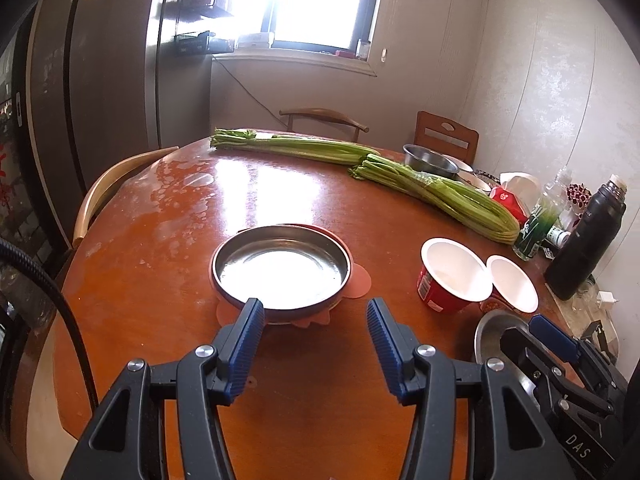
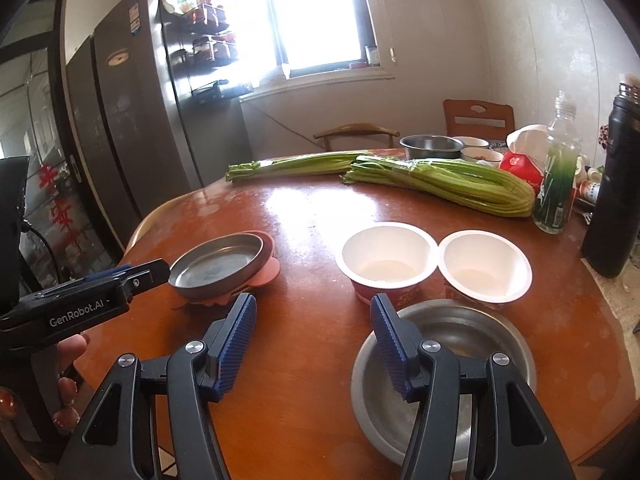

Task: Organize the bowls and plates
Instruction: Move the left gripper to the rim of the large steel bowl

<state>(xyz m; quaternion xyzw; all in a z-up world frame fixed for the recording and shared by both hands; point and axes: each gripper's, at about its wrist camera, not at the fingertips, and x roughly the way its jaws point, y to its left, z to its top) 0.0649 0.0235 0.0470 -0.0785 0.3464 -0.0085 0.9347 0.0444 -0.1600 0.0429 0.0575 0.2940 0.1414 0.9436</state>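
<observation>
A shallow steel plate (image 1: 280,266) sits on a pink plate (image 1: 358,282) mid-table; the pair also shows in the right wrist view (image 2: 218,266). My left gripper (image 1: 316,316) is open and empty, its left fingertip at the steel plate's near rim. My right gripper (image 2: 314,312) is open and empty, its right finger over the left rim of a second steel plate (image 2: 444,376), which lies near the front edge (image 1: 494,330). Two white-lined red paper bowls (image 2: 386,258) (image 2: 484,266) stand side by side behind that plate.
Two celery bunches (image 2: 440,180) lie across the far table. A steel bowl (image 2: 432,146), small bowls, a bottle (image 2: 558,172) and a black flask (image 2: 614,184) crowd the right side. Chairs ring the round wooden table (image 2: 312,216); a fridge (image 2: 132,112) stands left.
</observation>
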